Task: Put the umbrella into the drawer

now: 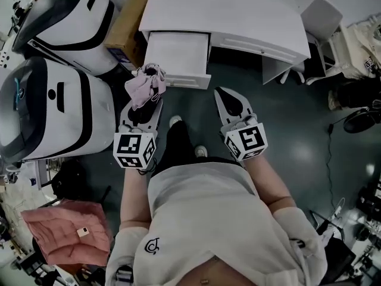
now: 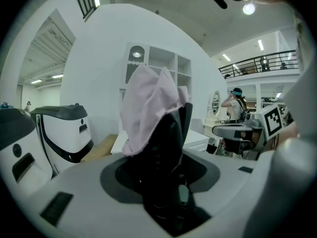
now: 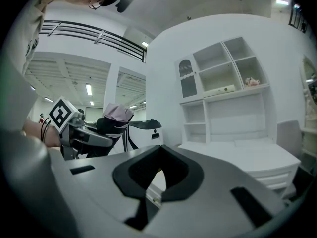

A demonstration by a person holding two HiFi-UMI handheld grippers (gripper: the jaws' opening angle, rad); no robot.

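Loosely bunched pale-pink umbrella (image 1: 143, 86)

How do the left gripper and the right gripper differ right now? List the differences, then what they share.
The left gripper is clamped on a crumpled pink fabric folding umbrella; the right gripper holds nothing, its jaws together. The left gripper's tip sits just before the open white drawer; the right gripper points at dark floor beside that drawer. Both are grey two-jaw tools with a marker cube, aimed toward the white desk.
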